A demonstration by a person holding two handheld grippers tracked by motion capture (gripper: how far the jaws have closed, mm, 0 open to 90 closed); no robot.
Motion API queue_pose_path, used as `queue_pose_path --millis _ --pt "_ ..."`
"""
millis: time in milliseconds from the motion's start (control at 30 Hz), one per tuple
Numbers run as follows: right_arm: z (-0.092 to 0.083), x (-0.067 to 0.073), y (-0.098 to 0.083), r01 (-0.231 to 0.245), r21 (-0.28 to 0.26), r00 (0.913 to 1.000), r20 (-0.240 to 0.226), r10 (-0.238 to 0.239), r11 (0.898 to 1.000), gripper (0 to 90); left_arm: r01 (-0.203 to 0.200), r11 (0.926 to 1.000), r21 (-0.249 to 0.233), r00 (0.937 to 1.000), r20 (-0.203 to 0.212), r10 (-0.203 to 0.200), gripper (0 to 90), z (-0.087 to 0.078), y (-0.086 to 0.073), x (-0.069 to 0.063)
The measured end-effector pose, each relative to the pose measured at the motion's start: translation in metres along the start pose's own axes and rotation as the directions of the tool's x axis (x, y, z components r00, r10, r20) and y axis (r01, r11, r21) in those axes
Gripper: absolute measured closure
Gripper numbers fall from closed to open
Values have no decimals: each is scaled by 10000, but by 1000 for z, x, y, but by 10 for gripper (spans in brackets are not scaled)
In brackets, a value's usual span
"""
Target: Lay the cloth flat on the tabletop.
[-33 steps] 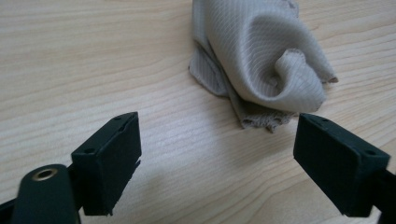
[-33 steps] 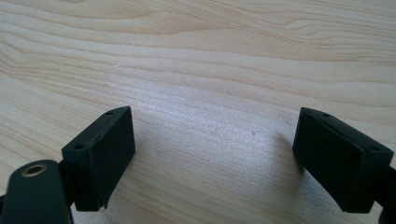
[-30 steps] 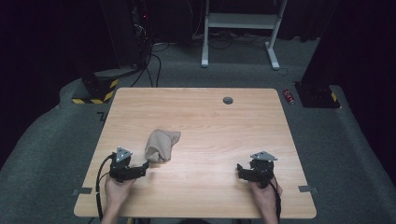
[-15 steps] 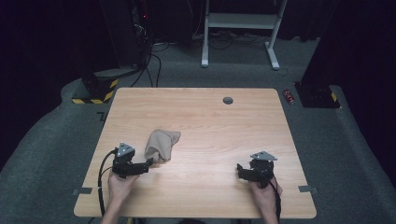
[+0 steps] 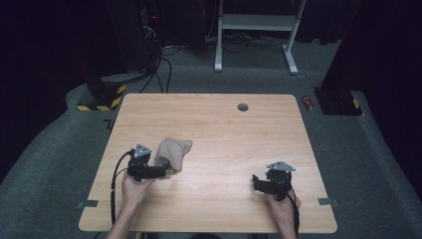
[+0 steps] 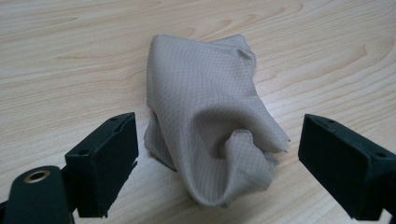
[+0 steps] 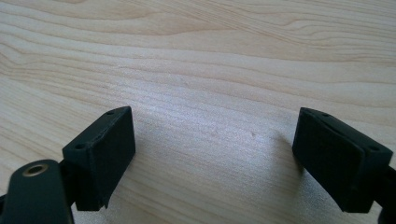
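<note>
1. While the left gripper (image 5: 166, 171) sits near the tabletop's (image 5: 219, 124) left edge, toward the near-left corner, its jaws stand wide apart and hold nothing.
2. Beige cloth (image 5: 171, 152), crumpled into a loose heap, lies on the left half of the tabletop, just beyond and beside the left gripper's tips.
3. Left gripper view: cloth (image 6: 210, 126) sits between the two spread jaws of the left gripper (image 6: 217, 158), its near fold bunched up off the wood; neither jaw clearly touches it, gaps show on both sides.
4. Cloth has a fine grid weave, with one raw frayed edge on the right side in that view.
5. Right gripper (image 5: 256, 181) is near the near-right corner of the tabletop, well apart from the cloth.
6. Right gripper view: right gripper (image 7: 212, 154) jaws wide apart, bare wood grain between them, gripping nothing.
7. Each gripper is held by a hand coming in over the near edge; left hand (image 5: 135, 186), right hand (image 5: 281, 206).
8. Small dark round disc (image 5: 243, 106) sits by the far edge, right of the middle.
</note>
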State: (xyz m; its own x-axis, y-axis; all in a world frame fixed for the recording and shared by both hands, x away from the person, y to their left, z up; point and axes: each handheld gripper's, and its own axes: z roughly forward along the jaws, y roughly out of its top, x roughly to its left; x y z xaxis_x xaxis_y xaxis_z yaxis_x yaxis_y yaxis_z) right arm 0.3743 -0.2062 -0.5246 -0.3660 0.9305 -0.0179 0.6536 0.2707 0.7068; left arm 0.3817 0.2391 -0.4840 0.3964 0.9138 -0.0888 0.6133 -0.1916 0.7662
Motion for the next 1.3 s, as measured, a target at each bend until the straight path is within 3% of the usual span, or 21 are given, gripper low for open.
queue_pose_path --millis 267,400,467,633,667,800,967,1300 --pt "0 0 0 -2 2 10000 4 2 10000 128 -89 9996 278 9999 -75 91 109 19 11 1" --pt "0 0 0 1 0 10000 6 -1 10000 128 -242 9977 640 9995 -209 256 98 30 18 0" --pt "0 0 0 -1 1 10000 4 1 10000 128 -330 9981 525 9990 -279 345 110 34 20 -1" --pt "0 0 0 -1 0 10000 5 1 10000 129 -368 9940 1033 9984 -394 410 104 49 23 1" --pt "0 0 0 0 0 10000 6 0 10000 128 -503 9922 1145 9966 -589 573 136 53 25 0" --pt "0 0 0 0 1 10000 5 0 10000 128 -455 9934 1056 9967 -620 522 174 57 26 -1" --pt "0 0 0 -3 1 10000 4 3 10000 128 -372 9870 1566 9960 -743 493 192 68 22 1" --pt "0 0 0 -2 2 10000 7 2 10000 129 -457 9868 1556 9955 -755 580 338 71 21 0"
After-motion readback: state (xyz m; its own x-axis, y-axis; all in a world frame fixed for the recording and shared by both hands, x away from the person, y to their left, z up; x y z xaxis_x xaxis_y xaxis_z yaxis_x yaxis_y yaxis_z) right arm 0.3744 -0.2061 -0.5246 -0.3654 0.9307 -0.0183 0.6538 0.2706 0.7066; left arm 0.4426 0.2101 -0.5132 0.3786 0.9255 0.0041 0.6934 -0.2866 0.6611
